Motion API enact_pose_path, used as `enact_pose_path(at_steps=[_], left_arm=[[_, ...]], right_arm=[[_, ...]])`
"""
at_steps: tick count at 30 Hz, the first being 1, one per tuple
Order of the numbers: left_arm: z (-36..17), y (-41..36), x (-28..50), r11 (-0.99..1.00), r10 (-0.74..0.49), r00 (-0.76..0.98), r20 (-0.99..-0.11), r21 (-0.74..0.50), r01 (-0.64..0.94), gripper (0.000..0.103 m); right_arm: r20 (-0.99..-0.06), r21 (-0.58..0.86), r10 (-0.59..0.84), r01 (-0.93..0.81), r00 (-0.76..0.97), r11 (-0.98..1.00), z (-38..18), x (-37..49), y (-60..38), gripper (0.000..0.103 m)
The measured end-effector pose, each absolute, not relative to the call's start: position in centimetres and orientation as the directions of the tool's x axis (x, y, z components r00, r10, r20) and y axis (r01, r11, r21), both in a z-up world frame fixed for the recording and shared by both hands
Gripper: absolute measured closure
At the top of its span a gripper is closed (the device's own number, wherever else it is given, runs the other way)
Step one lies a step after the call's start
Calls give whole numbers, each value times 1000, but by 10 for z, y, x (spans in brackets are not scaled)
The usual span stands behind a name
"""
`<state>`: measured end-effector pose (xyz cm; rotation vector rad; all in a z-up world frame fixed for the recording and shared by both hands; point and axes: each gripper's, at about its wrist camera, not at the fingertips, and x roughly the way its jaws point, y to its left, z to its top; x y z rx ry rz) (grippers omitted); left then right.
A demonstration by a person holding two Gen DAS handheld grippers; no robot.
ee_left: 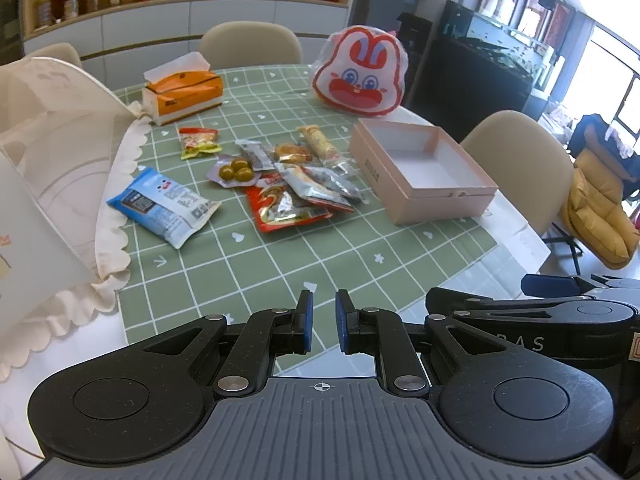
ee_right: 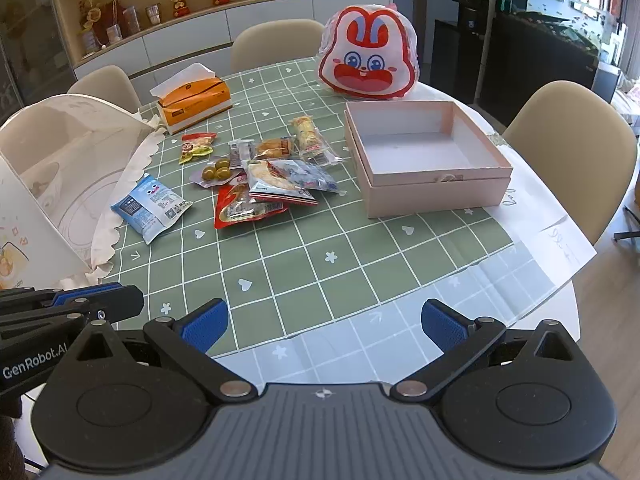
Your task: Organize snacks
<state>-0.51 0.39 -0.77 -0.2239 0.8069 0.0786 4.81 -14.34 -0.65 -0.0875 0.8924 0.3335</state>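
A pile of snack packets [ee_left: 296,184] [ee_right: 272,180] lies mid-table on the green checked cloth: a red pouch [ee_right: 244,208], silver packets, a pack of green olives [ee_left: 236,170], a bread roll pack [ee_right: 308,136]. A blue-white packet [ee_left: 164,206] [ee_right: 152,208] lies apart to the left. A small red-yellow packet [ee_left: 198,142] lies behind. An empty pink box [ee_left: 424,172] [ee_right: 424,164] stands open to the right. My left gripper [ee_left: 323,320] is nearly shut and empty, near the table's front edge. My right gripper [ee_right: 324,324] is open and empty, beside it.
An orange tissue box [ee_left: 184,96] [ee_right: 194,100] and a rabbit-face bag [ee_left: 360,76] [ee_right: 370,60] stand at the back. A white mesh food cover [ee_left: 52,152] sits at the left. Beige chairs [ee_right: 576,152] ring the table.
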Motion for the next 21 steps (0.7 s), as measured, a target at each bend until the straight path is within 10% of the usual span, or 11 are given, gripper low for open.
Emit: enact_pose_path(at_steps=[21], left_arm=[[-6, -4, -7, 974, -32, 691, -722, -177, -139, 87]], right_arm=[[-777, 61, 237, -305, 583, 950, -6, 47, -147, 0]])
